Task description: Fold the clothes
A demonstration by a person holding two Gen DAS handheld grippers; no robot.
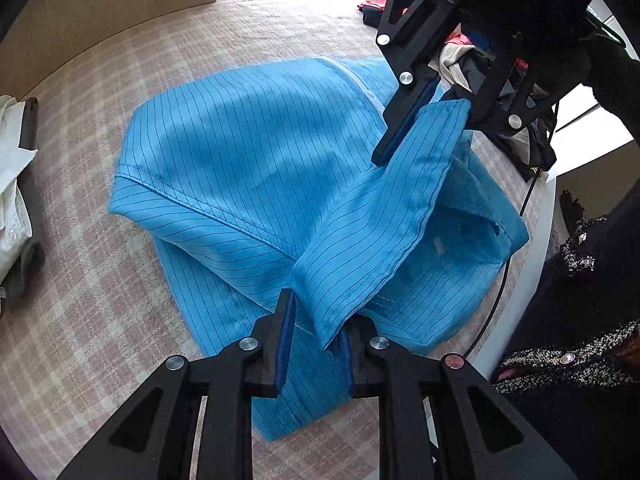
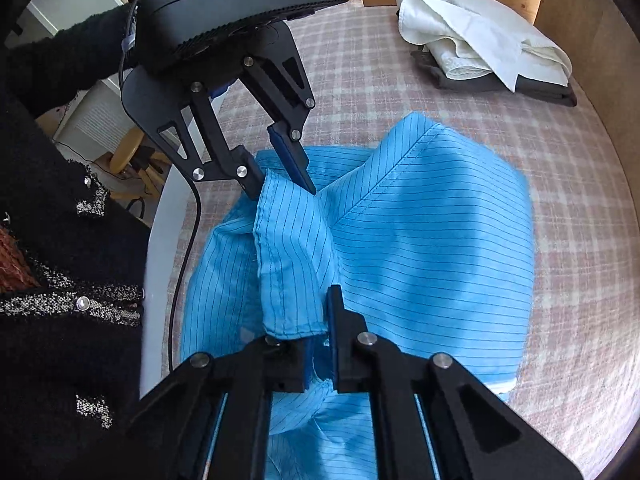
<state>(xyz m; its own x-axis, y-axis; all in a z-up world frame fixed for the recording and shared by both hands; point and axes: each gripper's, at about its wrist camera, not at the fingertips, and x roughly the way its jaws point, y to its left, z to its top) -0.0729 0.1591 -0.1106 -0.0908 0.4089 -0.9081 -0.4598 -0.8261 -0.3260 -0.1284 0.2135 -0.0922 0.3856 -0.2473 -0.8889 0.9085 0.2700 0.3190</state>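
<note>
shirt [image 1: 248, 148]: blue pinstriped, being held up off the checked bedspread [image 1: 100, 92] by its collar [image 1: 384, 216].
left gripper [image 1: 316, 340]: jaws nearly closed, one collar end being pinched.
right gripper [image 2: 318, 344]: jaws nearly closed, other end being pinched.

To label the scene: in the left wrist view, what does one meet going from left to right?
White folded garment → blue pinstriped shirt → right gripper pinching its collar → person's black tweed sleeve.

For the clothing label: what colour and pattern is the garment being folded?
Bright blue with thin dark pinstripes; the garment shows best in the left wrist view.
</note>
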